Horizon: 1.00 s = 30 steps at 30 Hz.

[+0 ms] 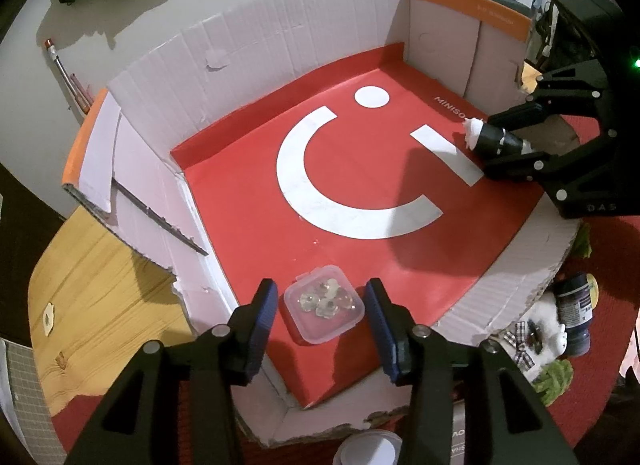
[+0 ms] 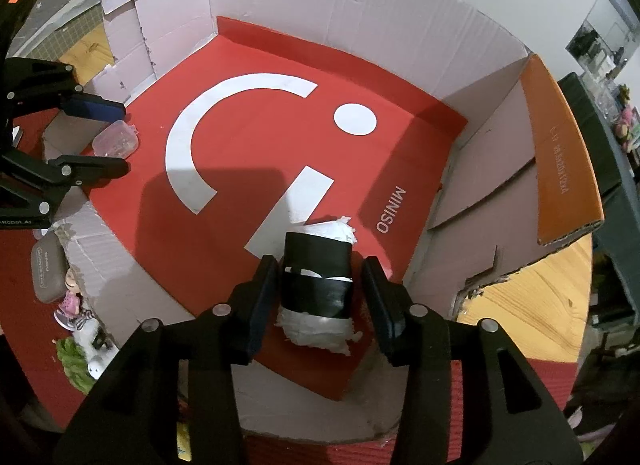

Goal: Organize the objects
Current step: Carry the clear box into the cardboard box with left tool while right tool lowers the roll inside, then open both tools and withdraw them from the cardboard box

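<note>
Both hand-held grippers stand open at opposite box (image 1: pixel 256 45) walls, leaving the red floor (image 1: pixel 248 193) between free.

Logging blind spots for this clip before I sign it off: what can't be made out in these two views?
- Contents of the clear lidded container: small pieces, blurred through the lid in the left wrist view, too small in the right.
- What the black-taped white bundle wraps: covered by tape in both views.
- Dark jar label beyond the cardboard box wall: too small, left wrist view.
- White round lid: cut off by the bottom edge, left wrist view.
</note>
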{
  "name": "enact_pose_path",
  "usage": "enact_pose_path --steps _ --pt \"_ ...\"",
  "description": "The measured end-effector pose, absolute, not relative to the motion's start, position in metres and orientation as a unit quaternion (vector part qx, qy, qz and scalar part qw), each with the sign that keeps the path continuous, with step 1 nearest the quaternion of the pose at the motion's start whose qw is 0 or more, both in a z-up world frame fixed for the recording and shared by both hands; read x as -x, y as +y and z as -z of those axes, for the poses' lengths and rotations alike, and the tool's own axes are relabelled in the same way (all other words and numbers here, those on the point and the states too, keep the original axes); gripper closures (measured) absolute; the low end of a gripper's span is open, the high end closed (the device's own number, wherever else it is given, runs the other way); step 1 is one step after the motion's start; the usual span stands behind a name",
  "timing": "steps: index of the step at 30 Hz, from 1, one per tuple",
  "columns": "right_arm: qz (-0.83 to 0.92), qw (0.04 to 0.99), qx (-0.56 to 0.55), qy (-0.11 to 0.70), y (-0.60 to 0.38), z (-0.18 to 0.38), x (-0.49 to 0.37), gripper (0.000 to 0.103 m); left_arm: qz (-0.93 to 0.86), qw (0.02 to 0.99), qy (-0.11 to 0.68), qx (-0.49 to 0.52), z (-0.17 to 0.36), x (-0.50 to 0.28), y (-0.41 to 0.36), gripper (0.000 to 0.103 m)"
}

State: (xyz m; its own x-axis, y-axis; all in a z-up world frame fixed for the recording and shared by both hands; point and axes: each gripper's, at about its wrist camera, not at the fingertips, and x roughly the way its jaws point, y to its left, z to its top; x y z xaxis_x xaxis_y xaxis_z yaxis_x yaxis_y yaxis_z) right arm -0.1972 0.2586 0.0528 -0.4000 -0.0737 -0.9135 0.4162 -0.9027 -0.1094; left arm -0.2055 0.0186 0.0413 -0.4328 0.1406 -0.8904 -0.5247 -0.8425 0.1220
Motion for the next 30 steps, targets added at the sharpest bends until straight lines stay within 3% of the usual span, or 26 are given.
enact_pose_path --steps 13,17,22,30 --pt "0.833 0.147 -0.514 0.139 0.267 -0.063 0.191 0.060 -0.839 0.196 0.160 0.481 -0.055 0.200 0.012 0.048" --pt "0.845 0.150 -0.497 0.126 0.273 -0.081 0.184 0.051 -0.854 0.196 0.143 0.460 -0.072 0.193 0.007 0.043" --pt "0.863 0.147 -0.472 0.106 0.246 -0.101 0.183 0.049 -0.873 0.191 0.120 0.433 -0.094 0.178 -0.002 0.039" --pt "0.897 0.129 -0.414 0.080 0.246 -0.139 0.152 0.034 -0.904 0.170 0.087 0.382 -0.121 0.149 -0.018 0.029"
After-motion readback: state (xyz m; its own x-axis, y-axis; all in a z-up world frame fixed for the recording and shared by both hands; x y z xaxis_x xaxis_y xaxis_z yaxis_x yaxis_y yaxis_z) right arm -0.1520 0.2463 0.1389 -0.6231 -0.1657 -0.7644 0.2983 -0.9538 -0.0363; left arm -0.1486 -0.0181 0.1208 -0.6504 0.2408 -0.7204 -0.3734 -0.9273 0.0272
